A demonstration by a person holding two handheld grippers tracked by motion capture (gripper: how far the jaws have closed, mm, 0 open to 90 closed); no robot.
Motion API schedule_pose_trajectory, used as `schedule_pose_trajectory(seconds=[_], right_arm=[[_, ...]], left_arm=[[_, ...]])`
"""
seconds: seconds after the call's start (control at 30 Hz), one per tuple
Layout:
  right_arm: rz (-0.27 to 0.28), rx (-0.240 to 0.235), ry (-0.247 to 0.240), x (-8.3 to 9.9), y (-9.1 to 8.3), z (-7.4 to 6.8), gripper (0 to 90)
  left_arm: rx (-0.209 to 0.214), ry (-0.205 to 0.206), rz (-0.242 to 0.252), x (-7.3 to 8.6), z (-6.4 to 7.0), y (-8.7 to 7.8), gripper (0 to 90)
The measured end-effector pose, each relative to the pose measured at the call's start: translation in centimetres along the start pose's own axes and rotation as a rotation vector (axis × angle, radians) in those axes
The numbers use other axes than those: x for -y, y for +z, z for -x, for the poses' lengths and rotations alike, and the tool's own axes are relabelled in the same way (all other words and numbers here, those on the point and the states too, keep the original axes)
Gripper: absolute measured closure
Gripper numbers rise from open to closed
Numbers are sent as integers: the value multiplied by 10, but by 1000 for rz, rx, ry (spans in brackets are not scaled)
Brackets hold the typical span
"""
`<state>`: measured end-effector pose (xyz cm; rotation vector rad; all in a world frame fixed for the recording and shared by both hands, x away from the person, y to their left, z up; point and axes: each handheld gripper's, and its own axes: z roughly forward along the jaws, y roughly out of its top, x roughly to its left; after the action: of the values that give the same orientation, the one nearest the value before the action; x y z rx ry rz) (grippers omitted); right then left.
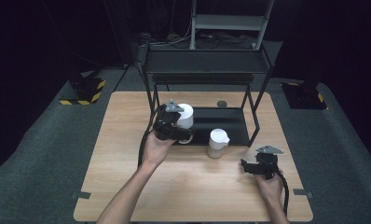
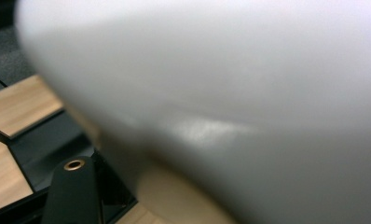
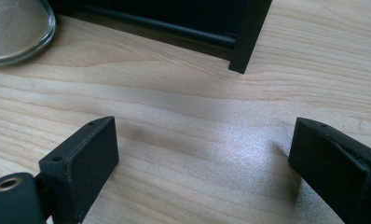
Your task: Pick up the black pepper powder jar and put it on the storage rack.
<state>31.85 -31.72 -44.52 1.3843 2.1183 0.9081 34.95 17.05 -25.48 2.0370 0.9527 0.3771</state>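
Two white containers on the wooden desk (image 1: 127, 186). A taller white cylinder (image 1: 185, 115) stands at the left front of the black metal rack (image 1: 207, 70), over the rack's low shelf; top looks closed, contents not visible. The left hand-held gripper (image 1: 182, 125) is pressed up against its near side. In the left gripper view the cylinder (image 2: 230, 93) is a blurred white mass hard against the lens, with one black jaw showing at the lower left beside it; the other jaw is hidden, so whether the jaws are clamped on the cylinder cannot be told. A shorter white jug (image 1: 217, 143) with a small spout stands on the desk just in front of the rack shelf, apart from both grippers; its inside cannot be made out from above. The right hand-held gripper (image 1: 250, 168) rests low near the desk's right front edge, well apart from the jug. In the right gripper view its jaws are spread wide with bare wood between them, holding nothing (image 3: 202, 158). A rack leg (image 3: 249, 35) and the edge of a glassy round base (image 3: 18, 32), cut off at the top left corner, lie beyond. A small dark disc (image 1: 222, 104) sits at the back of the desk.
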Motion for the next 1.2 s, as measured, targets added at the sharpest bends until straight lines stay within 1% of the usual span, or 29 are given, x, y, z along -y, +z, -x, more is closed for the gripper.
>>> schedule_pose_trajectory(seconds=[0.27,0.53,0.7,0.87,1.03,1.2], right_arm=[[0,0,0,0,0,0,74],[0,0,0,0,0,0,73],[0,0,1,0,0,0,73],[0,0,2,0,0,0,74],[0,-1,2,0,0,0,73],[0,-1,2,0,0,0,73]], left_arm=[[1,12,6,-27,-5,-10,308],[-1,36,-5,-58,-8,-22,308],[9,41,-25,-82,-13,-28,308],[19,50,-24,-101,-15,-36,308],[27,40,-18,-123,-21,-44,307],[13,32,-5,-145,-23,-52,308]])
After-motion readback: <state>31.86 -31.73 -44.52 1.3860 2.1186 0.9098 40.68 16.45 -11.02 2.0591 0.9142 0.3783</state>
